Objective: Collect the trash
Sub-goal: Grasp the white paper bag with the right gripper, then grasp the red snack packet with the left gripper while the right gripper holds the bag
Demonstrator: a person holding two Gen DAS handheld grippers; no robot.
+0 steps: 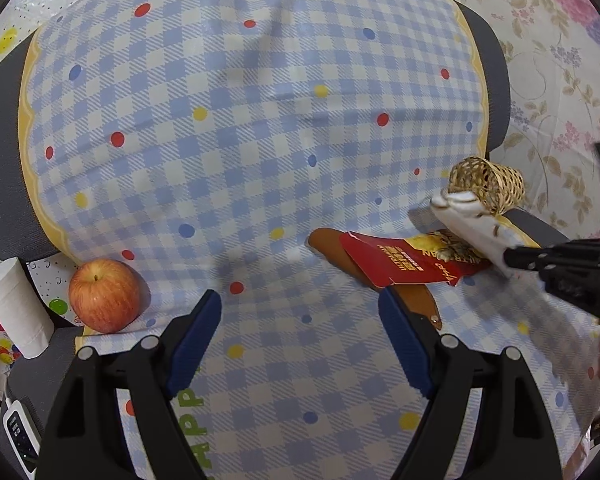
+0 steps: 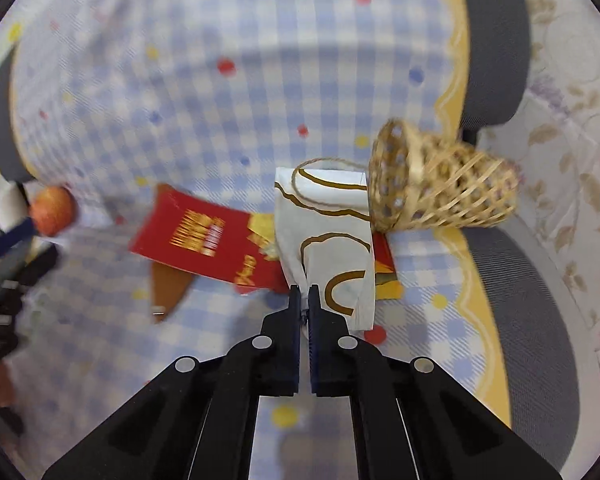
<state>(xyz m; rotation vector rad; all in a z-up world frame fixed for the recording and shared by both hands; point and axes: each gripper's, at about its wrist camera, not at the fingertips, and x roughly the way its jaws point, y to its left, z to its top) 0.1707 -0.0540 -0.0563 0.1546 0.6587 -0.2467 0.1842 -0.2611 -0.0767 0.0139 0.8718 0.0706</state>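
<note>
Left wrist view: left gripper (image 1: 300,336) stands wide with nothing between its jaws, above the checked cloth (image 1: 240,120); apple (image 1: 105,295) lies left of it, red carton (image 1: 404,266) on a brown piece (image 1: 332,246) ahead right, and the right gripper (image 1: 514,258) comes in from the right with a white wrapper (image 1: 472,224) reaching to the tipped wicker basket (image 1: 488,184). Right wrist view: right gripper (image 2: 304,292) is pinched tight on the wrapper's (image 2: 328,220) lower edge, wrapper over the carton (image 2: 204,240), its far end beside the basket's (image 2: 440,184) mouth; frame blurred.
</note>
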